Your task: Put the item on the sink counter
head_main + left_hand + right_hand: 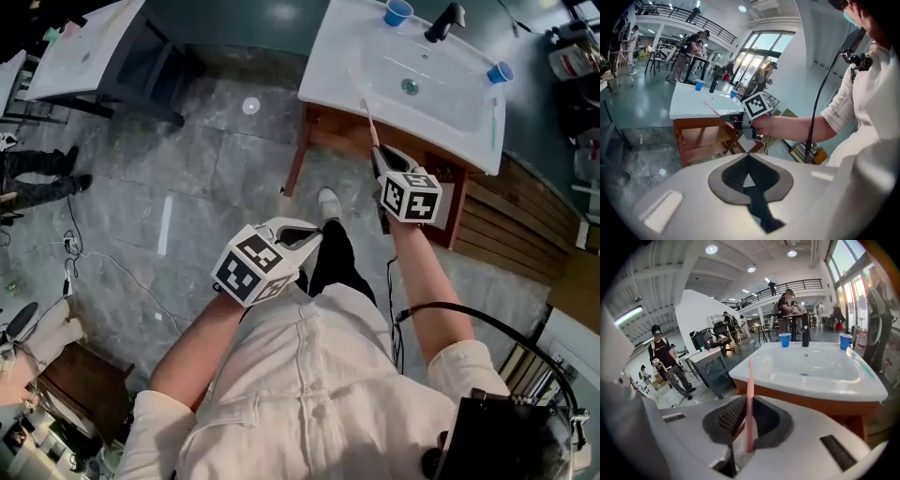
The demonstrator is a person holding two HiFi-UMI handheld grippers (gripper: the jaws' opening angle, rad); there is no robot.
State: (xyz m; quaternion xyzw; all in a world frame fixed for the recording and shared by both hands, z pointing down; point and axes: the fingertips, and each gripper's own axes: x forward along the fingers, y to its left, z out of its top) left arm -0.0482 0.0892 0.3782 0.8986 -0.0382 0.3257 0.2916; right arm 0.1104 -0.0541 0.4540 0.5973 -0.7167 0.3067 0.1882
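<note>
A: R tongs?
B: R tongs (750, 405) pinching a thin pink stick (750, 378) betw. the pads. In right gripper view the stick runs straight up centre frame. Upper end is well past the tips, lower end sits down in the throat.
A: L?
B: L tongs (749, 161) pressed together, nothing betw. them. Head view: lower centre-left of frame, over the floor (187, 169), well apart from the surface.
A: Stick vs. surface?
B: Not on it. Head view has the white sink surface (336, 58) at upper right. R tongs are just below its near edge, centre-right of frame. Stick slants up-left from the tips and its far end overlaps the near rim in frame. Touching or clear of it: can't tell.
A: What's on the surface?
B: Blue cup (398, 12) at the back edge, just left of the black tap (444, 21). 2nd cup (500, 72), also blue, at the right rim. Basin in the middle w/ drain (409, 86). Right gripper view agrees: both cups and the tap along the far side, basin behind the stick.
</note>
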